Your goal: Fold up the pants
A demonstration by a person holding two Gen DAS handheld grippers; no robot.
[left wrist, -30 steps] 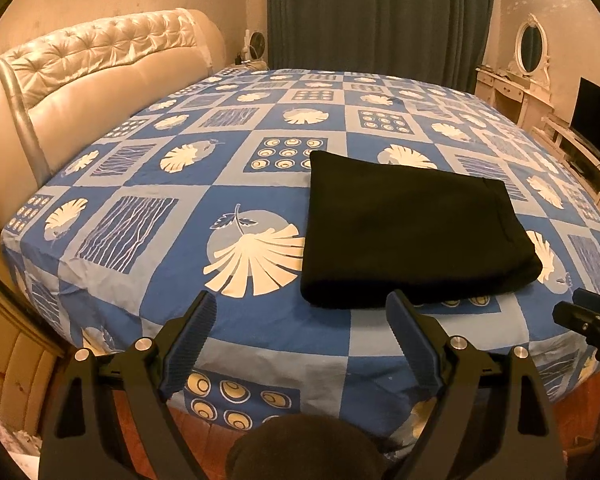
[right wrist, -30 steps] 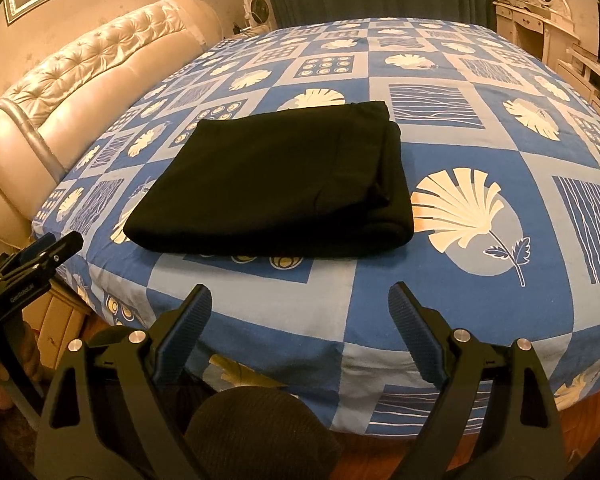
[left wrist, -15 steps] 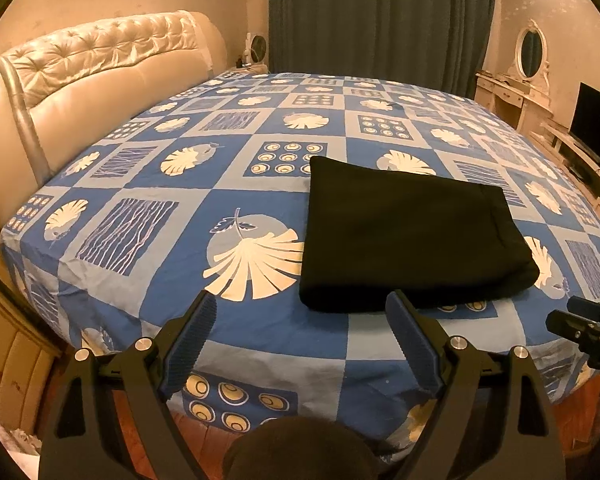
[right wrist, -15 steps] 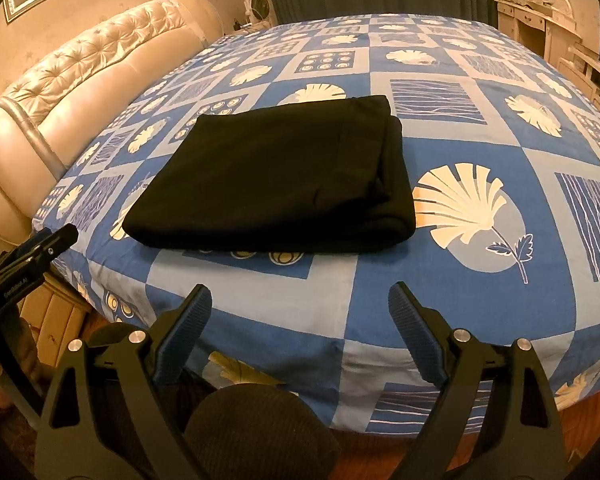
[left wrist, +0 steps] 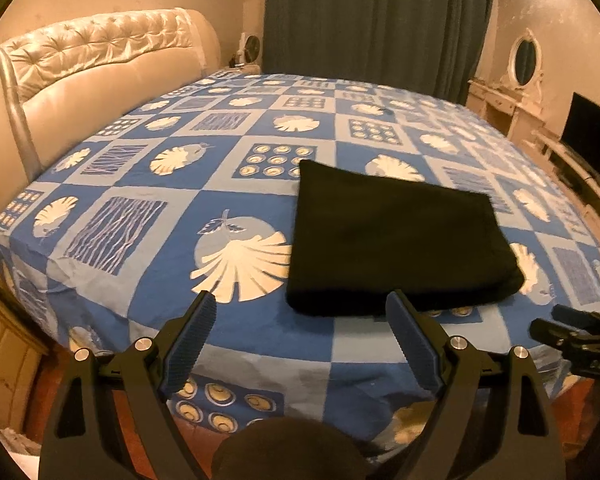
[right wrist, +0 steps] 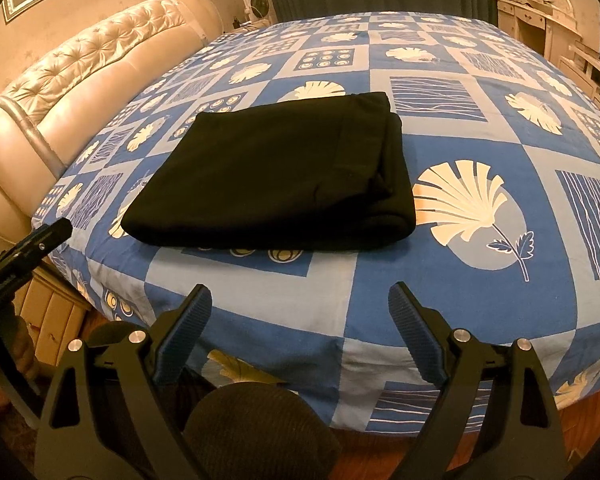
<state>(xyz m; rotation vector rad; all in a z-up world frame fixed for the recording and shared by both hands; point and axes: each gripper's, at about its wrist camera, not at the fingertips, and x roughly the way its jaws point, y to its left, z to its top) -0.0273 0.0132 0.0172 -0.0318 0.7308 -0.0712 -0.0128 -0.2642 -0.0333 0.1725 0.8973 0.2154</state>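
Pants (left wrist: 396,240), black and folded into a thick rectangle, lie on the blue patterned bedsheet (left wrist: 140,208) just beyond the fingertips of both grippers, and they have not changed shape since a second ago. Both views show slightly more of the bed than before. Only the right wrist view shows the layered folded edge (right wrist: 392,160). The left gripper (left wrist: 300,324) hovers with its fingers spread wide and empty. The right gripper (right wrist: 300,312) is likewise wide apart, holding nothing.
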